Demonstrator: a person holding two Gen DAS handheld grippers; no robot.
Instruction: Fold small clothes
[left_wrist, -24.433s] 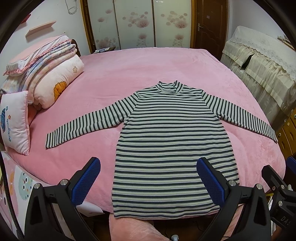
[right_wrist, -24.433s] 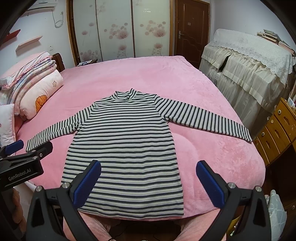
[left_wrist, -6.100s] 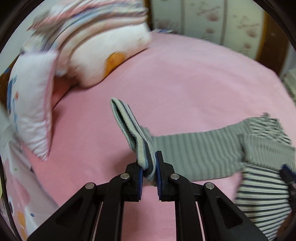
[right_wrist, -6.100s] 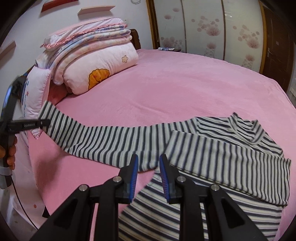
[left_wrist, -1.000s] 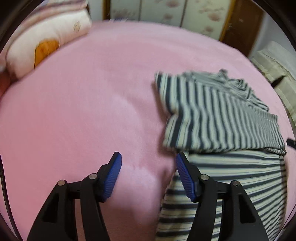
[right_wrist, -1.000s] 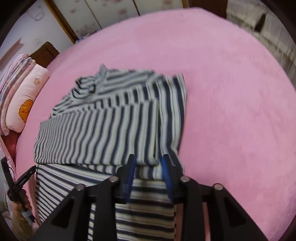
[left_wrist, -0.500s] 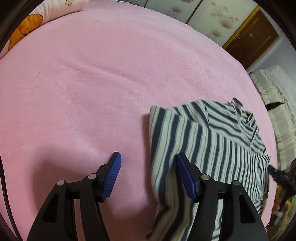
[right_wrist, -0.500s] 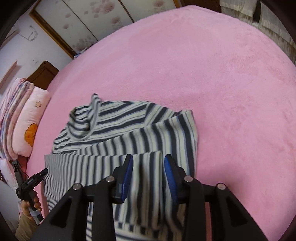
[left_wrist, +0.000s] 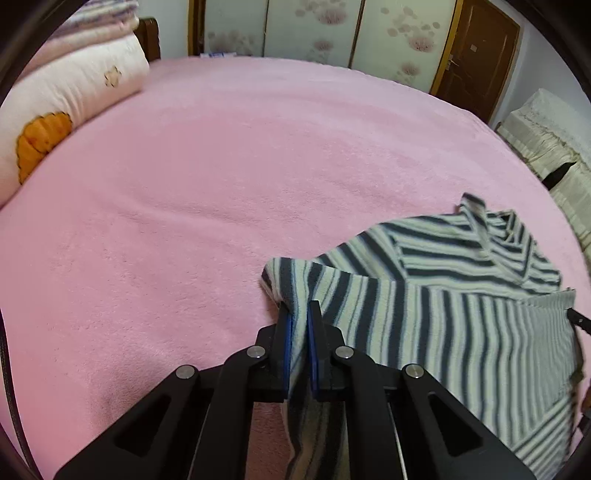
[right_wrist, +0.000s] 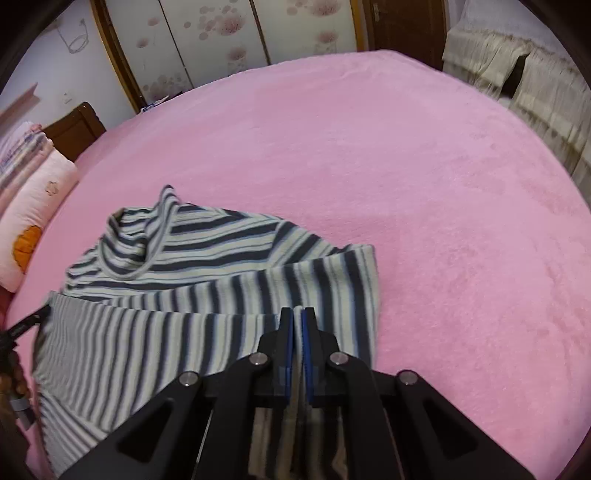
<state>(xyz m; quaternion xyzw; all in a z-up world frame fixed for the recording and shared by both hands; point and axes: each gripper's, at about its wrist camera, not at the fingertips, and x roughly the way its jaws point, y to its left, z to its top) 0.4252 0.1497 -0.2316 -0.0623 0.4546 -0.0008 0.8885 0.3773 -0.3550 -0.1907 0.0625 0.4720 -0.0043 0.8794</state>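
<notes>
Your left hand-held gripper and right hand-held gripper both pinch the shirt. It's soft, light, floppy; hold the folded corners.

The shirt is a long-sleeved knit with dark and pale stripes and a raised collar. It lies partly folded on a pink bed, toward the near edge, collar pointing away from the cameras. Both sleeves are folded in across the chest, so their stripes run crosswise to the body stripes. The left folded edge and the right folded edge are each lifted and bunched off the surface. The lower body hangs down out of view. The upper chest and collar rest on the bed, lightly creased.
</notes>
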